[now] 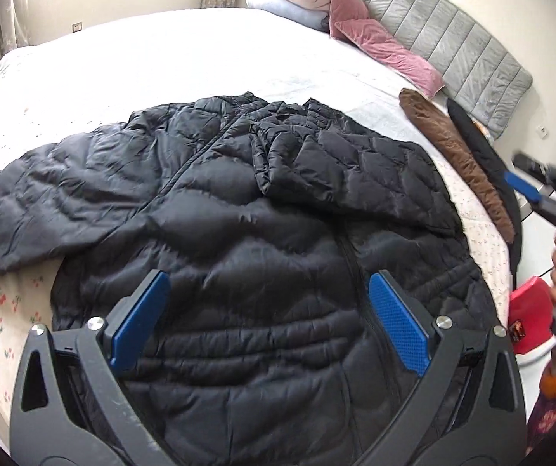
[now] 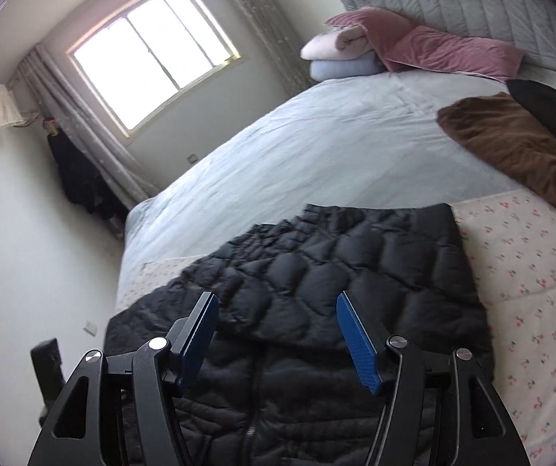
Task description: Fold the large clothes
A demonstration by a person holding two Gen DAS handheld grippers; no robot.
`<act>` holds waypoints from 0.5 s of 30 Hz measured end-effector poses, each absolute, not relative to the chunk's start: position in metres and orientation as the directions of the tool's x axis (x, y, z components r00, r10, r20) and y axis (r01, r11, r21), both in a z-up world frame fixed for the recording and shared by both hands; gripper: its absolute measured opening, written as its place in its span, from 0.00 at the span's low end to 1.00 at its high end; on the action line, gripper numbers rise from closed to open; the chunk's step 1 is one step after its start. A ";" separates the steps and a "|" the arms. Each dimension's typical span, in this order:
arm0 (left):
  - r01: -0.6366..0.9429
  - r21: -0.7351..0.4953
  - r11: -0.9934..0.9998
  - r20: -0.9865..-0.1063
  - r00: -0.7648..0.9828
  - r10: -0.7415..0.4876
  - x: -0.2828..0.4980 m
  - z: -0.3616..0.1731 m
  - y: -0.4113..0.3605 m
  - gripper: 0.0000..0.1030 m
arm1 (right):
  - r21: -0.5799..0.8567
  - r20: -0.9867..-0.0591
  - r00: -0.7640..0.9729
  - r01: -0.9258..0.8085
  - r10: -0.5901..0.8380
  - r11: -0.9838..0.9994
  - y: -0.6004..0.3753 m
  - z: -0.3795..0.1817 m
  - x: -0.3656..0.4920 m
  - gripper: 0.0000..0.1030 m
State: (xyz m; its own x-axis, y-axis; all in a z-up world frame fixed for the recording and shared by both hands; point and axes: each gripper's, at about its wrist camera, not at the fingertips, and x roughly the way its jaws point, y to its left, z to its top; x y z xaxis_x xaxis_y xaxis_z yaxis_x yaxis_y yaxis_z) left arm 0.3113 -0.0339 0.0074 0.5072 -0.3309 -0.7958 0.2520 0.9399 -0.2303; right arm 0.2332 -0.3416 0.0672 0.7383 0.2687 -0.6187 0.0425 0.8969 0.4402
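A large black quilted puffer jacket (image 1: 262,209) lies front up on the bed, zip running down its middle. One sleeve is folded across the chest; the other stretches out to the left. My left gripper (image 1: 268,295) is open and empty, hovering just above the jacket's lower body. My right gripper (image 2: 276,314) is open and empty above the jacket (image 2: 316,272) near its hem and zip. The right gripper also shows in the left wrist view (image 1: 537,194), held in a hand off the bed's right side.
The white bed (image 1: 161,62) has a floral sheet (image 2: 530,256) at the near edge. A brown garment (image 1: 456,159) and a black one (image 1: 483,151) lie at the right. Pink pillows (image 1: 378,39), folded blankets (image 1: 289,0) and a grey headboard (image 1: 452,39) are beyond.
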 end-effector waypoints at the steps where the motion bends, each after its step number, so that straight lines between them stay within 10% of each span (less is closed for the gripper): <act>1: 0.248 -0.221 0.943 -0.801 0.505 -0.321 0.321 0.002 -0.040 0.94 | 0.425 -0.627 0.741 0.069 0.239 0.903 -0.352 0.057 0.227 0.62; 6: 0.222 -0.193 0.956 -0.807 0.518 -0.283 0.363 -0.015 -0.068 0.54 | 0.413 -0.605 0.787 0.175 0.125 0.894 -0.394 0.020 0.212 0.58; 13: 0.155 -0.188 0.970 -0.842 0.482 -0.241 0.418 -0.046 -0.085 0.54 | 0.447 -0.608 0.785 0.216 0.117 0.868 -0.406 -0.012 0.217 0.49; 14: 0.141 -0.207 0.968 -0.855 0.455 -0.248 0.422 -0.054 -0.085 0.46 | 0.432 -0.620 0.777 0.225 0.107 0.873 -0.405 -0.016 0.220 0.49; 15: 0.144 -0.233 0.962 -0.858 0.434 -0.273 0.424 -0.059 -0.088 0.15 | 0.427 -0.623 0.776 0.232 0.099 0.874 -0.405 -0.019 0.221 0.49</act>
State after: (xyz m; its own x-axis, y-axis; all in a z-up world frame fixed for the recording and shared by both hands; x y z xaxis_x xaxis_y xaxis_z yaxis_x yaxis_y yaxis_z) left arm 0.4243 -0.0876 -0.0589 0.4344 -0.2731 -0.8583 0.1440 0.9617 -0.2331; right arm 0.2213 -0.4050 -0.0191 0.7760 0.0989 -0.6230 0.2317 0.8739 0.4274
